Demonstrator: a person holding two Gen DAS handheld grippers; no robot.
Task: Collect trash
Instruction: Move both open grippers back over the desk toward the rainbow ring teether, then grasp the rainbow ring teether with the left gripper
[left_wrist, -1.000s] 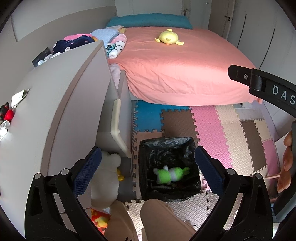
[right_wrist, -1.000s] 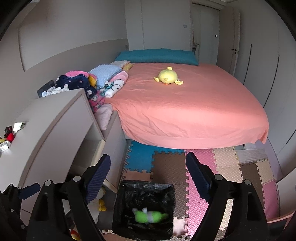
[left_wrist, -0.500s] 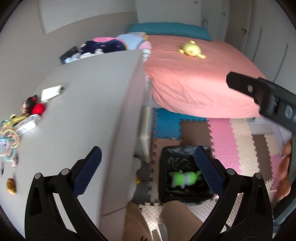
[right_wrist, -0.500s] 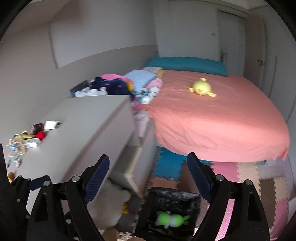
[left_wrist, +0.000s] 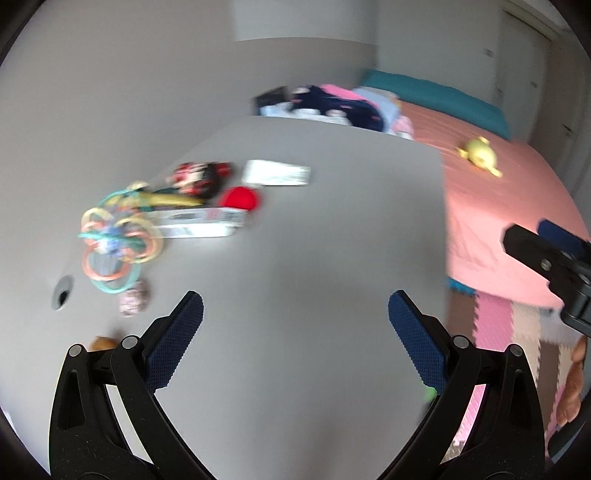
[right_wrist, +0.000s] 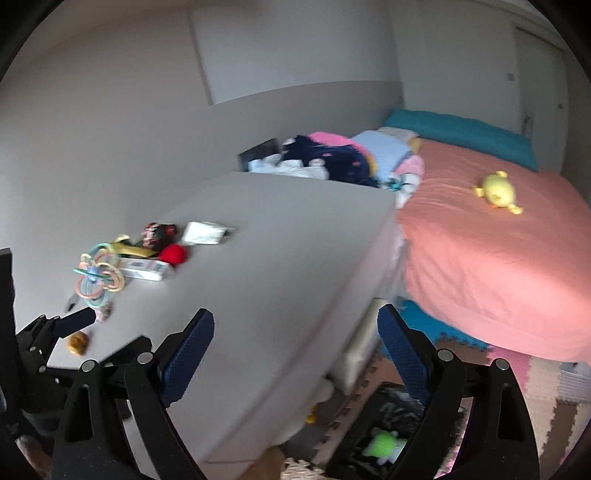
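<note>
Several bits of trash, like the white wrapper (left_wrist: 277, 173), sit behind the red ball (left_wrist: 241, 198) on the bench (left_wrist: 314, 258). Your left claw (left_wrist: 295, 314) is spread and empty; come in low over the wrapper's edge.

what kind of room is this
Most likely a child's bedroom. A bed with a salmon-pink sheet holds a yellow plush toy, coloured foam play mats cover the floor, and a baby ring rattle lies among clutter on the grey dresser top.
</note>
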